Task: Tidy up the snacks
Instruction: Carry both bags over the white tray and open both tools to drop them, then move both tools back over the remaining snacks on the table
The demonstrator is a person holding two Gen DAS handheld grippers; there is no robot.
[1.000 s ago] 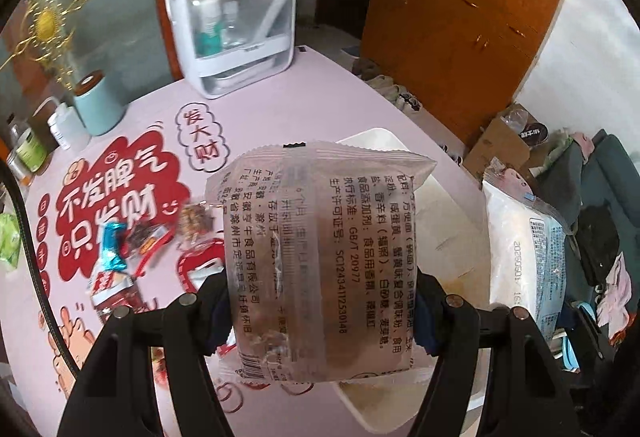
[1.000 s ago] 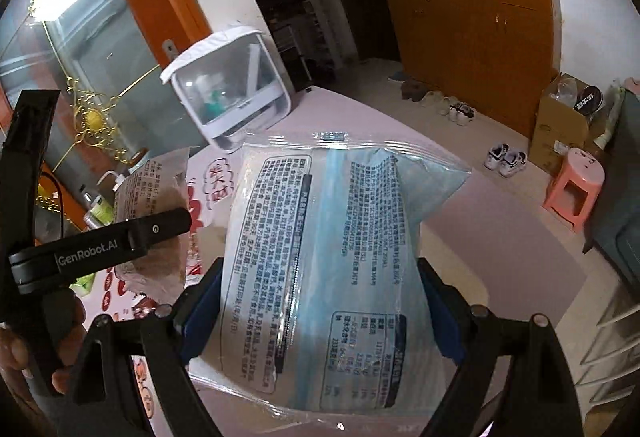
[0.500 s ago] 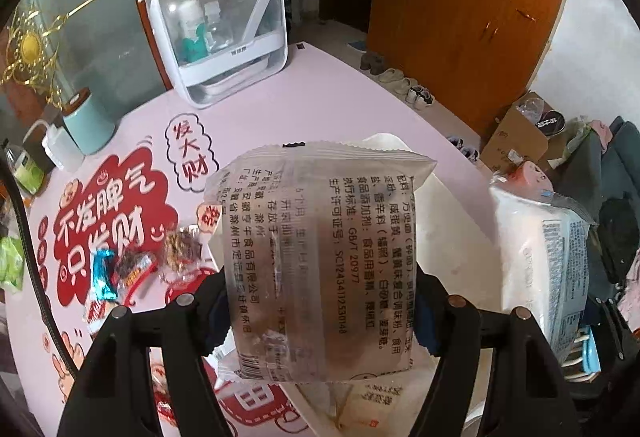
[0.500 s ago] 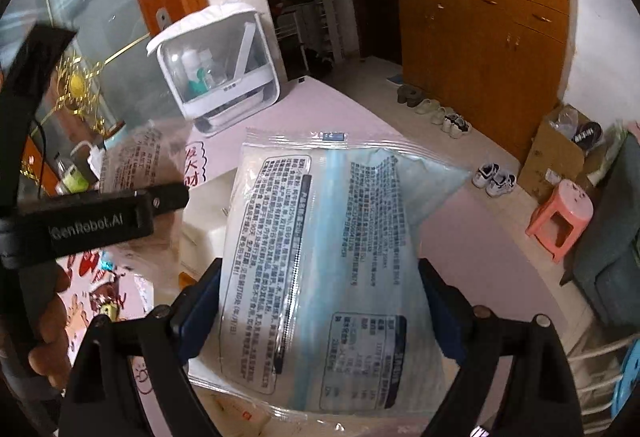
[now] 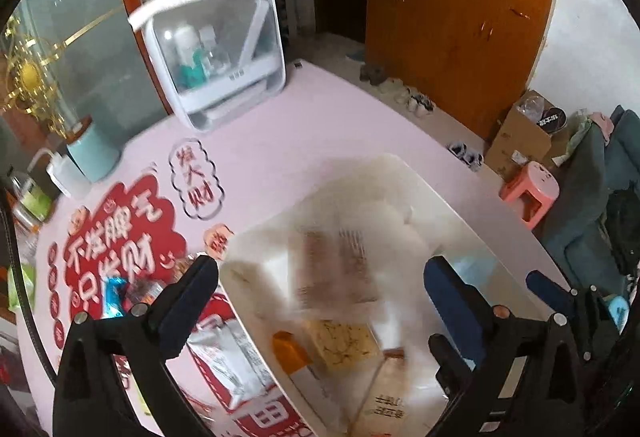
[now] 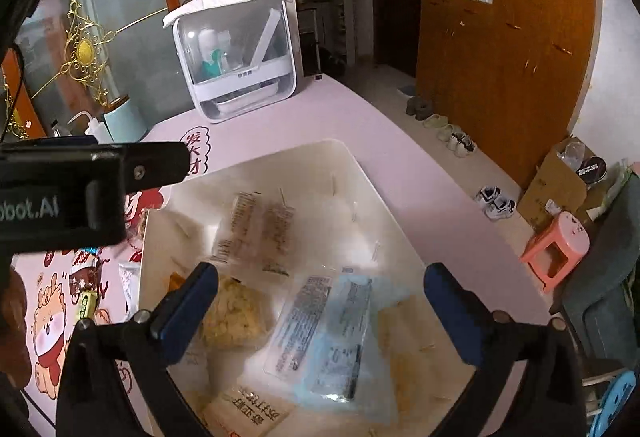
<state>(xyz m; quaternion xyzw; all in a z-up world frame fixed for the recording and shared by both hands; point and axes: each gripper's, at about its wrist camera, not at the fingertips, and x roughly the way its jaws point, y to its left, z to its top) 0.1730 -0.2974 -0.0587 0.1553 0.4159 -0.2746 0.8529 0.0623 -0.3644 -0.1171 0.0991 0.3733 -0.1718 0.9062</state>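
Observation:
A white bin [image 6: 360,165] on the pink table holds several snack packets. My left gripper [image 5: 320,293] is open above it; the clear brownish packet [image 5: 340,269] is blurred below the jaws, falling free into the white bin [image 5: 440,189]. The same packet [image 6: 256,229] shows in the right wrist view. My right gripper [image 6: 320,297] is open over the bin, and the blue-and-clear packet [image 6: 332,333] lies in the bin on other packets. The left gripper's body [image 6: 80,185] shows at the left of the right wrist view.
Loose small snacks [image 5: 120,293] and a clear packet [image 5: 228,365] lie on the red-printed mat left of the bin. A white plastic storage case [image 5: 216,53] stands at the table's back. A teal cup [image 5: 92,153] stands at the left. A pink stool [image 6: 560,249] is on the floor, right.
Both grippers opened. The brownish packet left my left gripper and drops into the bin; the blue packet left my right gripper and lies in the bin. Both grippers moved over the bin.

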